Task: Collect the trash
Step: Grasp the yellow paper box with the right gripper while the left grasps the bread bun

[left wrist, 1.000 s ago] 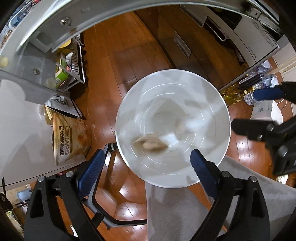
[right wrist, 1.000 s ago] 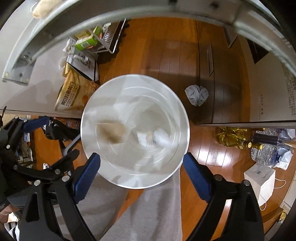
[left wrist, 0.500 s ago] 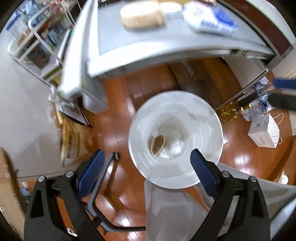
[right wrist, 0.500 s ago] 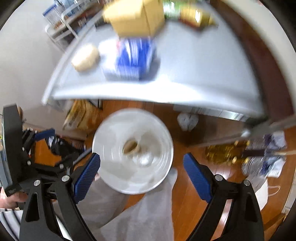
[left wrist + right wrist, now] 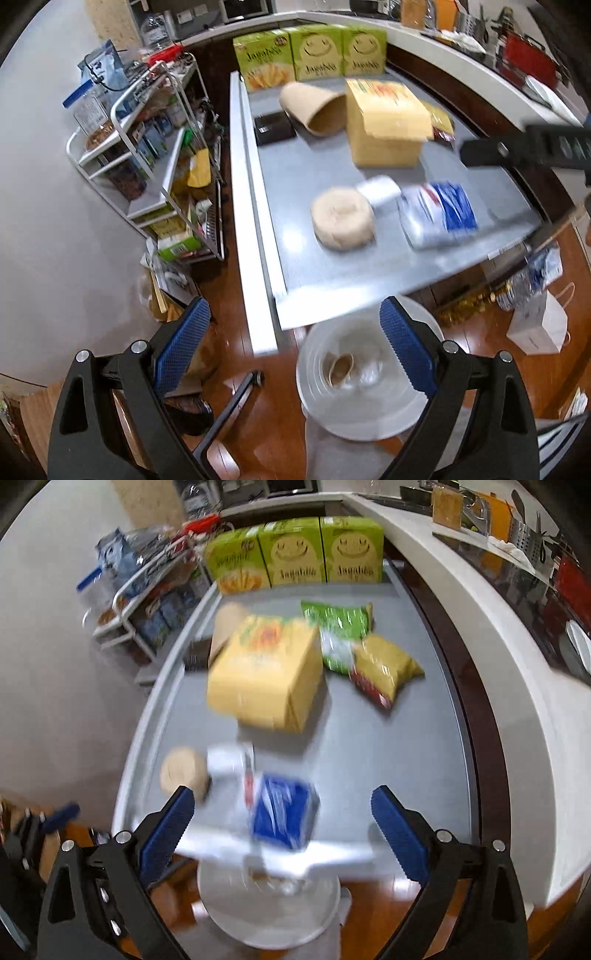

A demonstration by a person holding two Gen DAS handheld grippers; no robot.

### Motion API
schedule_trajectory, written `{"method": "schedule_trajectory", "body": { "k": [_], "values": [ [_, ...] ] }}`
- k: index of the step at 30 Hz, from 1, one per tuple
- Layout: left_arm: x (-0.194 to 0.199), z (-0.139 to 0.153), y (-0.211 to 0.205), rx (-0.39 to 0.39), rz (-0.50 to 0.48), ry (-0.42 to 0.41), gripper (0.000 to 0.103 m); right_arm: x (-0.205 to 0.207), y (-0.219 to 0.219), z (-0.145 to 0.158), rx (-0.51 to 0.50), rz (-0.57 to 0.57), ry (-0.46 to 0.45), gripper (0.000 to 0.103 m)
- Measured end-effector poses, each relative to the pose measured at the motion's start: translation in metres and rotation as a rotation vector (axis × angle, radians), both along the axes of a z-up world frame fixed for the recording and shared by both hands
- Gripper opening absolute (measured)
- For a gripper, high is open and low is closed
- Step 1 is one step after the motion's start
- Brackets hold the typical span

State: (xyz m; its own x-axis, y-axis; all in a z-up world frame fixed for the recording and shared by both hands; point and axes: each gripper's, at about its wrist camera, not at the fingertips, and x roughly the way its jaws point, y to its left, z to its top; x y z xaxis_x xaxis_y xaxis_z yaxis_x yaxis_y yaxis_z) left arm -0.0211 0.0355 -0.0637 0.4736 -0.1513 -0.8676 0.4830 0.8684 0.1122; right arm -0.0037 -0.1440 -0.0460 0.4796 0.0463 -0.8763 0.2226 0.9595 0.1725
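Observation:
A white bin (image 5: 354, 428) stands on the wood floor below the table's near edge, holding a brown paper cup (image 5: 341, 365) and crumpled wrappers. My left gripper (image 5: 291, 332) hangs open and empty above the floor beside it. On the grey table (image 5: 295, 192) lie a tipped brown cup (image 5: 314, 107), a yellow box (image 5: 384, 122), a round beige pack (image 5: 343, 218) and a blue-and-white packet (image 5: 439, 214). My right gripper (image 5: 282, 812) hovers above the packet (image 5: 284, 816), its jaws opening and gripping nothing. The bin (image 5: 258, 923) shows under the table edge.
Three green boxes (image 5: 295, 554) line the table's far end; a green bag (image 5: 340, 627) and a yellow bag (image 5: 388, 668) lie right of the box. A white wire rack (image 5: 155, 166) stands left of the table, a white paper bag (image 5: 539, 325) on the floor right.
Both grippers have risen from just over the bin and tipped up. The table top and its items have come into view, and the bin has dropped low in both views.

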Motion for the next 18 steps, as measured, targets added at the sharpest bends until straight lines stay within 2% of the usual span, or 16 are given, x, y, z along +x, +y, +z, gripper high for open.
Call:
{"method": "schedule_trajectory", "body": {
  "k": [4,8,14,16,18],
  "values": [
    [0.011,0.002,-0.006,-0.003,0.003,-0.015,0.095,0.042,0.005,0.002,-0.058,-0.008,-0.019,0.097],
    [0.017,0.003,-0.014,0.01,-0.01,-0.036,0.095,0.091,0.003,-0.007,-0.107,-0.032,0.024,0.097],
    [0.027,0.0,-0.021,0.009,-0.022,-0.036,0.095,0.123,-0.004,-0.028,-0.01,-0.05,0.103,0.096],
    [0.031,-0.003,-0.025,-0.004,-0.034,-0.023,0.095,0.125,-0.009,-0.033,0.002,-0.038,0.121,0.087],
    [0.036,-0.008,-0.029,-0.021,-0.052,-0.001,0.095,0.121,-0.015,-0.035,0.021,-0.029,0.129,0.084]
  ]
}}
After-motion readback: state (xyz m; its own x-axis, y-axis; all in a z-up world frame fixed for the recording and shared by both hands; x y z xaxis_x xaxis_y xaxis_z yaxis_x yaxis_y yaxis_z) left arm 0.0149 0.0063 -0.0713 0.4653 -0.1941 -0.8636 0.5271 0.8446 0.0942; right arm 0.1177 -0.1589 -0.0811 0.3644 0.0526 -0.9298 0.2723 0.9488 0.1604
